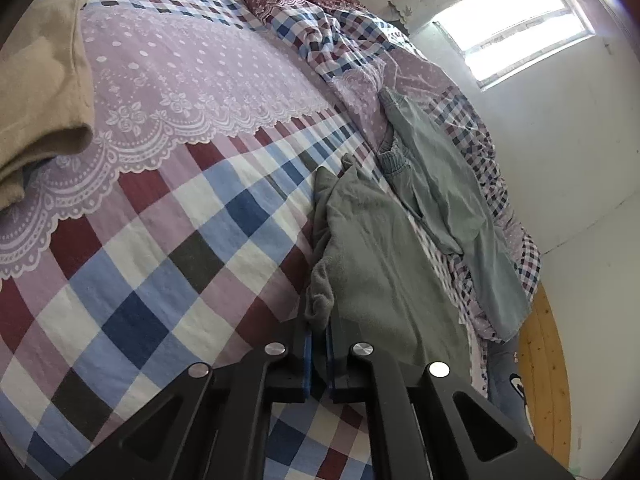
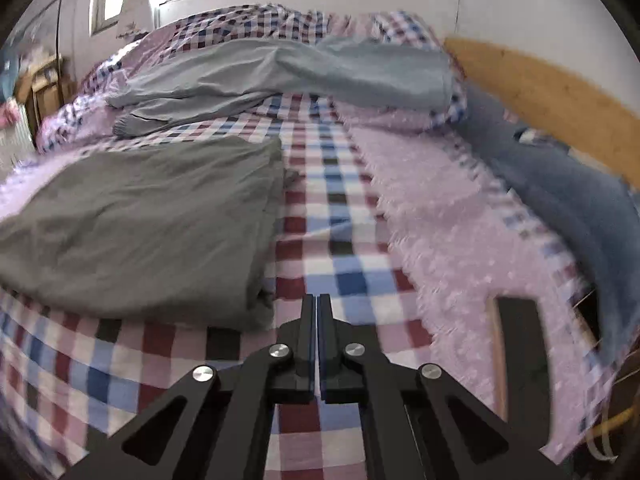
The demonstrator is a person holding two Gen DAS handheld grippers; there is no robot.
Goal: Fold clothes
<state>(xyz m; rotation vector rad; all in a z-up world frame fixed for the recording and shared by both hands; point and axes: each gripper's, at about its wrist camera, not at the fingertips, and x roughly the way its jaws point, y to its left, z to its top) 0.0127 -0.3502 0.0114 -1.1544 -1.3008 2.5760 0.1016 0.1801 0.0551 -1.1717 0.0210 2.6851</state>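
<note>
- Our left claw is clenched on a bunched edge of the grey garment, which lies on the checked bed.
- Our right claw is clenched on nothing; its tips hang just beside the garment's near right corner, over bare sheet.
- From the right wrist view, the garment already looks partly folded: a broad flat slab with a straight right edge and a rumpled corner nearest us.
- We judge the step in hand to be one more fold of this piece, with one edge held and the other not yet taken.
- The next move calls for our right claw to part its jaws and take the near corner, so both claws can carry the cloth over together.
- Room: the sheet to the garment's right is bare, and so is a wide stretch in the left wrist view.
- The light blue trousers lie beyond the garment near the far side, apart from it.
- A tan cloth sits across the bed in the left wrist view, well clear.
- The wooden rail and a blue cloth mark the bed's right edge; we should fold away from it.
</note>
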